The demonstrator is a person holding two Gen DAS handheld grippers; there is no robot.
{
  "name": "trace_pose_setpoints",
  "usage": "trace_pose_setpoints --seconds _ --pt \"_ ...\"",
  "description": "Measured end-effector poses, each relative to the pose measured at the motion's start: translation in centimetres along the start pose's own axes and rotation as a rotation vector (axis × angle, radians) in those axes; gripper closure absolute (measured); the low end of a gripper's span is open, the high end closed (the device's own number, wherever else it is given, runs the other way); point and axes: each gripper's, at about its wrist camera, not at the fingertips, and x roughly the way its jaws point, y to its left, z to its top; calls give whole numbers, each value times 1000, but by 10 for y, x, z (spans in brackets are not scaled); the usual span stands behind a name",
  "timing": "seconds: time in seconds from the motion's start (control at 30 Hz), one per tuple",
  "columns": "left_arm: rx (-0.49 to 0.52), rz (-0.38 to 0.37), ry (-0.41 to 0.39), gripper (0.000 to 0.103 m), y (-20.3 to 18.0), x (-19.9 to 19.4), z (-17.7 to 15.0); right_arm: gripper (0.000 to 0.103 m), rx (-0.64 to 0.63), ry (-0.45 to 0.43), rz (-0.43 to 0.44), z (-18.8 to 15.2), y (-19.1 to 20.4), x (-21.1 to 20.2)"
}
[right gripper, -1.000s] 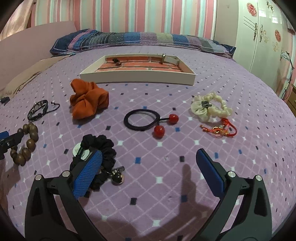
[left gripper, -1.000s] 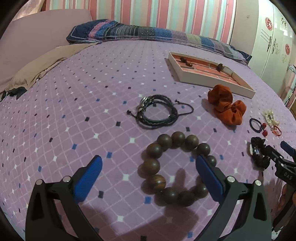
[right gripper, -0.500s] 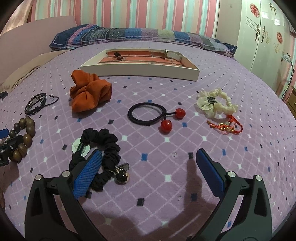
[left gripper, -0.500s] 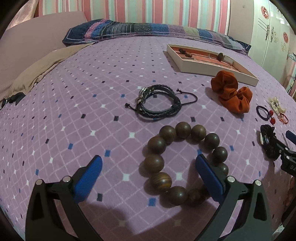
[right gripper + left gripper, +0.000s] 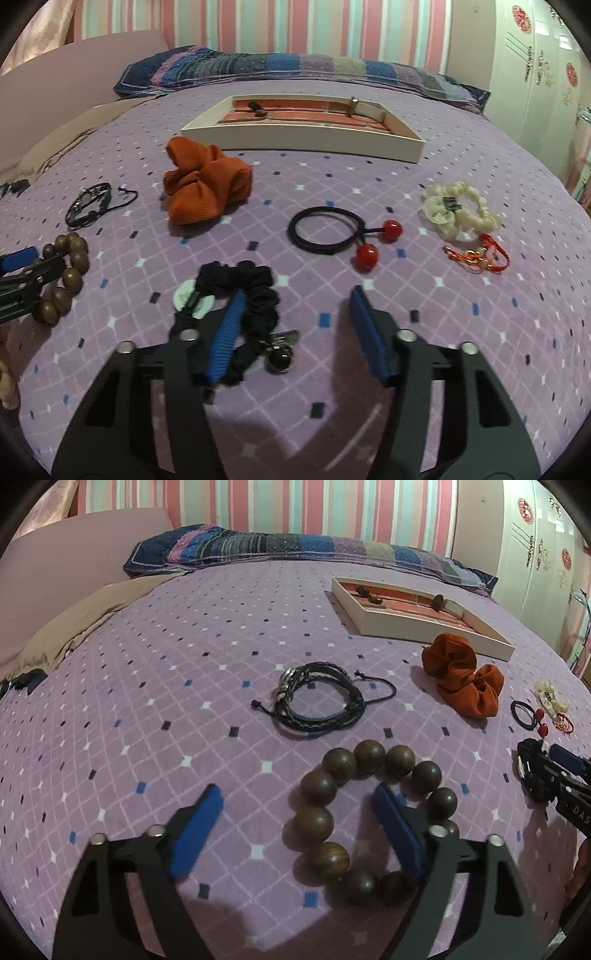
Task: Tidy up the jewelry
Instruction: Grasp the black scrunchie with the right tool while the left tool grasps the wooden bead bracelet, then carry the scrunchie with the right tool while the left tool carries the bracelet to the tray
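A brown wooden bead bracelet lies on the purple bedspread. My left gripper is low over it, jaws closing. Its right finger stands inside the bead ring and the ring's left beads lie between the pads, untouched. My right gripper is closing over a black scrunchie. Its left finger lies across the loop; the scrunchie's right side and its metal charm sit between the pads. Further back on the bed, a cream tray with a red lining holds a few small pieces.
A black braided cord bracelet, an orange scrunchie, a black hair tie with red balls, a cream scrunchie and a red cord bracelet lie spread on the bed. A patchwork pillow and a wardrobe lie beyond.
Both pairs of jaws have narrowed from wide open. The left gripper's right finger now sits inside the bead ring. The right gripper's left finger now overlaps the black scrunchie.
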Motion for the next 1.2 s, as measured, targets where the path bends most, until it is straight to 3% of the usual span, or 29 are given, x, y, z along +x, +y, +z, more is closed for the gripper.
trace_pose_setpoints --seconds 0.1,0.3,0.4,0.53,0.8,0.9,1.2 --pt "12 -4 -2 36 -1 1 2 62 -10 2 17 1 3 1" --pt "31 -14 -5 45 -5 6 4 73 -22 -1 40 2 6 1" --pt "39 -29 -4 58 -6 5 5 79 -32 -2 53 1 9 0" --pt "32 -45 0 72 -8 3 5 80 -28 0 66 2 8 0" --pt "12 -43 -5 74 -10 -1 4 88 -25 -17 86 3 4 -4" --pt "7 -56 -10 83 -10 -5 3 89 -19 -22 93 5 1 -5" --pt "15 -77 -46 83 -16 -21 4 90 1 -33 124 8 -11 -10"
